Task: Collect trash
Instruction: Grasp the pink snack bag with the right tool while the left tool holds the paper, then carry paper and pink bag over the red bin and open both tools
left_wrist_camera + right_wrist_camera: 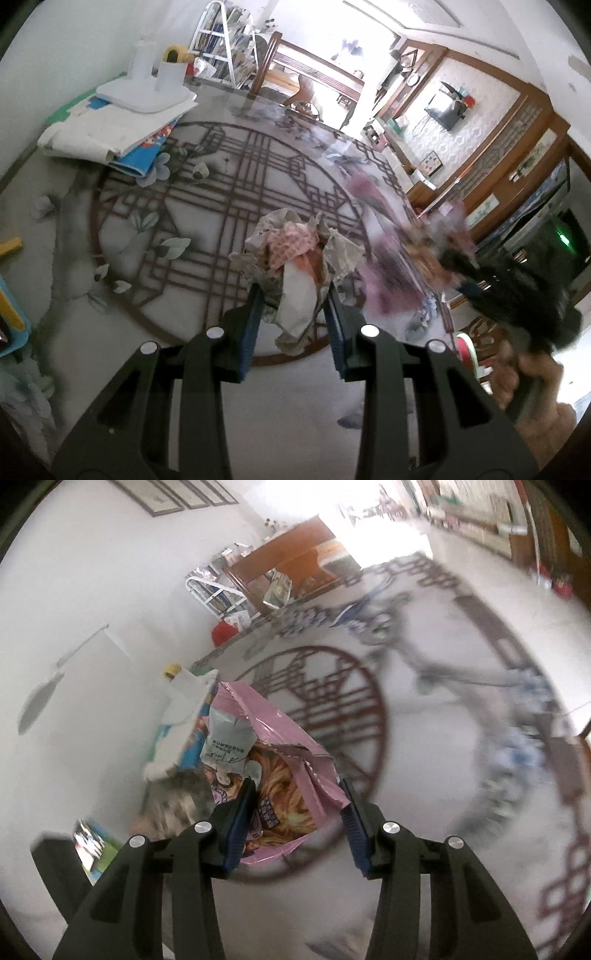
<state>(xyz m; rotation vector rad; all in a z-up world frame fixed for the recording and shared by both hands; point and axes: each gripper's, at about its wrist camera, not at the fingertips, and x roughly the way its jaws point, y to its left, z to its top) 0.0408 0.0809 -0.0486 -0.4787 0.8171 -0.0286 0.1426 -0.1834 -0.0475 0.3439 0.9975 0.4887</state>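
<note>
Two tongs, each pinching trash above the patterned worktop (pixel 155 229).
Right tongs (pixel 297 805) clamp a pink snack bag (pixel 280 746), blurred; left tongs (pixel 293 306) grip a crumpled paper wad (pixel 299 266) over the worktop's round lattice motif, middle.

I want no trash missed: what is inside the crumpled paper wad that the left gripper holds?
Pink patterned paper and an orange-and-white scrap show in the folds of the crumpled paper wad, pinched by the left gripper. Anything deeper is covered by the folds.
</note>
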